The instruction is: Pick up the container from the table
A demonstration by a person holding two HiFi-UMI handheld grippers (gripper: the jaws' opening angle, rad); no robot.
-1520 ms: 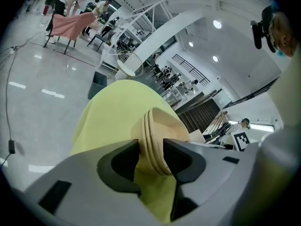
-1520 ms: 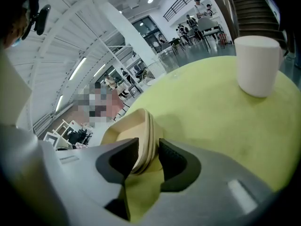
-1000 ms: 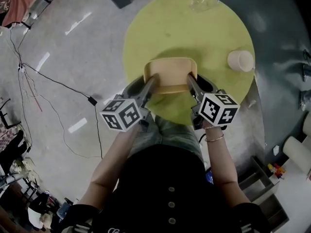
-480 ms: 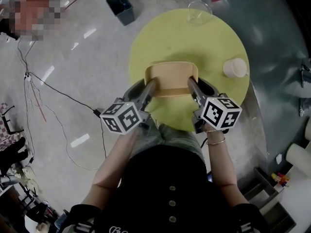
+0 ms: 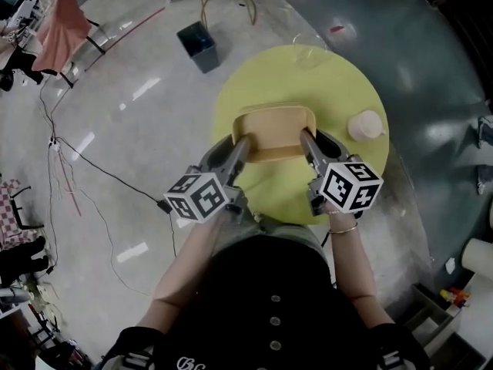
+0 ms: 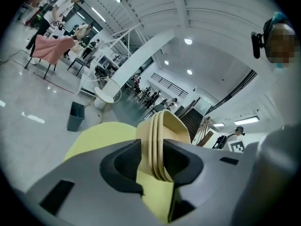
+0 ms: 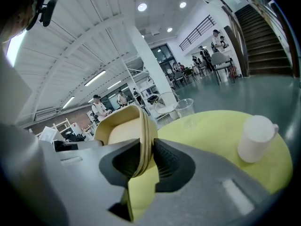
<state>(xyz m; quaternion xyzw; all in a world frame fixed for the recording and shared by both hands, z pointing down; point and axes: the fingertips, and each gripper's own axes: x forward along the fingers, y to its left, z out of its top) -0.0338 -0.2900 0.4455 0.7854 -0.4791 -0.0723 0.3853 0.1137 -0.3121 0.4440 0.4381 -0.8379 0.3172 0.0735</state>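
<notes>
Jaws, left: left gripper is pinched on the left rim of the container.
Jaws, right: right gripper is closing, the right rim gripped between its pads.
Container: tan and shallow, held between both grippers over the near half of the round yellow table.
Beyond: white cup at the right; clear cup at the far edge.
Writing: white print on the black garment is cut off by the frame edge and unreadable.
Hidden: the container's base; its clearance from the table cannot be told.

- I saw a glossy grey floor that threw back streaks of the ceiling light.
- A dark bin stood on it, and thin cables lay across it.
- A white column rose to a ribbed ceiling with round lamps.
- A staircase climbed at the right.
</notes>
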